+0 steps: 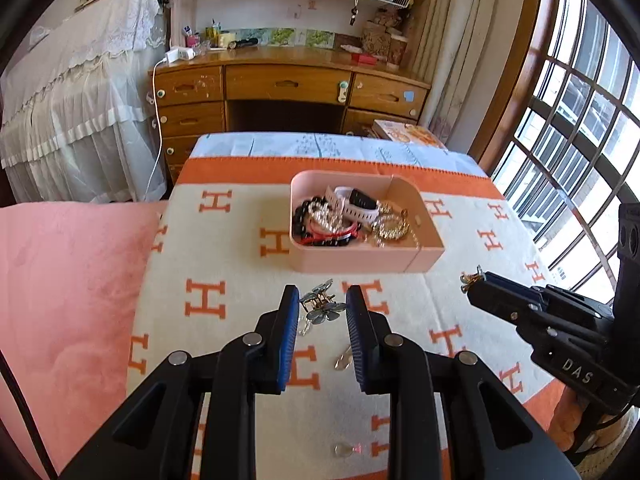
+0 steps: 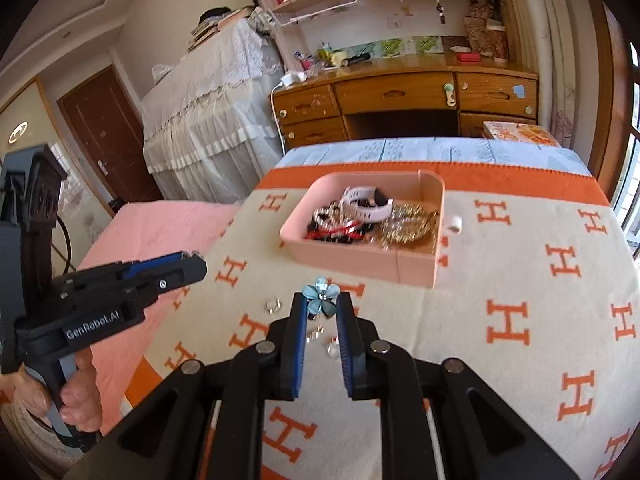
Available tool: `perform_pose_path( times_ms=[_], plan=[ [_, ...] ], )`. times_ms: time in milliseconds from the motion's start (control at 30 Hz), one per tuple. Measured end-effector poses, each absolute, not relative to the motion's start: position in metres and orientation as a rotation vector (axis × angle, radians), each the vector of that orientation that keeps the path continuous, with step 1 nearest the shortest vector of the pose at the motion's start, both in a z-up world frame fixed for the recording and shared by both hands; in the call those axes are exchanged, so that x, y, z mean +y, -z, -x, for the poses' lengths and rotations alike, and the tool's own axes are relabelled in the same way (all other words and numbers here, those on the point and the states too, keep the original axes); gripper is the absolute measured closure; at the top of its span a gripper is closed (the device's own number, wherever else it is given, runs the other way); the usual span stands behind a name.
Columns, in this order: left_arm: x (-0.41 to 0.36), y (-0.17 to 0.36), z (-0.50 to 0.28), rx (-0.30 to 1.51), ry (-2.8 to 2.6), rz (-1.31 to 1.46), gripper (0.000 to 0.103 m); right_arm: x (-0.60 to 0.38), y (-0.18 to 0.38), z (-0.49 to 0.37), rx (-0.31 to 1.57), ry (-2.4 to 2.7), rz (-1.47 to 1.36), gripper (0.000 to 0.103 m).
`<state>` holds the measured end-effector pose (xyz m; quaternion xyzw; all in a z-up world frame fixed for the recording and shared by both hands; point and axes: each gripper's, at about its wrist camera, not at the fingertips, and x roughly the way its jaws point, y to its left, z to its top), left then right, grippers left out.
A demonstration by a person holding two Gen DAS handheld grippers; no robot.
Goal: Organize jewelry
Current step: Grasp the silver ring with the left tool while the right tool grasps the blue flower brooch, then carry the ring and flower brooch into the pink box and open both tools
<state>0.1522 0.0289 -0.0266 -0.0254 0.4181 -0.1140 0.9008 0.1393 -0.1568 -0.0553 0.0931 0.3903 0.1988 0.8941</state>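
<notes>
A pink tray (image 1: 424, 258) (image 2: 360, 262) sits on an orange-and-cream H-pattern blanket and holds bracelets, bead strings and a white watch (image 1: 358, 204). My left gripper (image 1: 322, 300) is open around a blue flower hair clip (image 1: 320, 304), above the blanket in front of the tray. My right gripper (image 2: 322, 306) is shut on another blue flower clip (image 2: 320, 298), held above the blanket near the tray's front wall; it also shows in the left wrist view (image 1: 474, 280). Small clear earrings (image 1: 344, 360) (image 2: 273, 305) lie on the blanket.
A pink bedcover (image 1: 68, 300) lies left of the blanket. A wooden desk with drawers (image 1: 288, 88) stands behind the table. A lace-covered piece of furniture (image 1: 80, 112) is at the back left, and a barred window (image 1: 580, 140) at the right.
</notes>
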Motion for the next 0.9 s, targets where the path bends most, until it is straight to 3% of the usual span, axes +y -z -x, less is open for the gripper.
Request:
perform_pose_path(
  times_ms=[267, 700, 800, 900],
  plan=[
    [0.005, -0.012, -0.205, 0.811, 0.264, 0.056, 0.081, -0.176, 0.003, -0.192, 0.761, -0.334, -0.288, 0.088],
    [-0.035, 0.077, -0.279, 1.027, 0.255, 0.067, 0.08, -0.185, 0.089, -0.257, 1.002, -0.266, -0.388, 0.088],
    [-0.034, 0.084, -0.279, 1.028, 0.243, 0.064, 0.072, -0.186, 0.096, -0.257, 1.015, -0.269, -0.398, 0.087],
    [-0.031, 0.084, -0.278, 1.017, 0.23, 0.066, 0.047, -0.186, 0.098, -0.256, 1.016, -0.269, -0.403, 0.085]
  ],
)
